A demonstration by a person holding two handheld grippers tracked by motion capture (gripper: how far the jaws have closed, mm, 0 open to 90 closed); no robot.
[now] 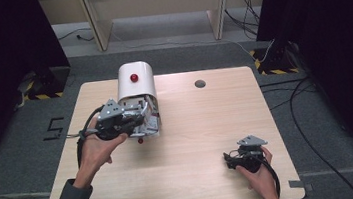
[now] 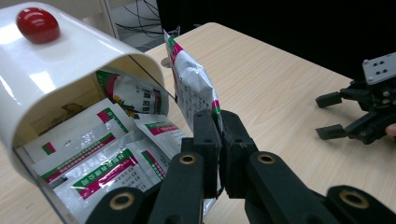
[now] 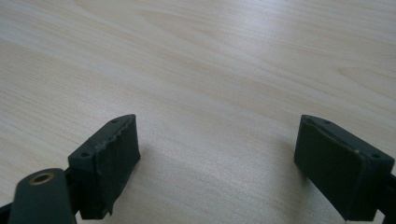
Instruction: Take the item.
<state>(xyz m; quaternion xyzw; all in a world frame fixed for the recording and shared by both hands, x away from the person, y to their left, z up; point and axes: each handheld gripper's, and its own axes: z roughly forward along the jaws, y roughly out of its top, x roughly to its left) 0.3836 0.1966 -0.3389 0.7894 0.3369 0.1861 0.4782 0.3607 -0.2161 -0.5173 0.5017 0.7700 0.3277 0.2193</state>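
Silver sachet point(image 2: 194, 88) with green-and-magenta print, upright on edge, pinched near its lower edge between the pads of the left gripper point(image 2: 219, 135), jaws clenched tight on the foil. Held just outside the open mouth of the white box point(image 2: 70, 65), lower corner close above the tabletop; whether touching, cannot tell. Box lying on its side near the far left part of the wooden table point(image 1: 204, 141), rounded shell up, red knob point(image 2: 37, 24) on top. Inside and spilling from the mouth: a loose heap of similar sachets point(image 2: 102, 158), overlapping, some flat, one curled against the inner wall at the back. Heap directly beside the gripped sachet, crowding the left side of the grip. From above, left gripper point(image 1: 125, 119) right at the box mouth, covering much of the opening; small red object point(image 1: 140, 141) on the table just in front of the box. Grey round cap point(image 1: 200, 83) set in the tabletop further back, well apart. Right gripper point(image 1: 230, 159) low over the near right part of the table, well apart from the box, jaws spread wide with only bare wood between the pads point(image 3: 109, 158).
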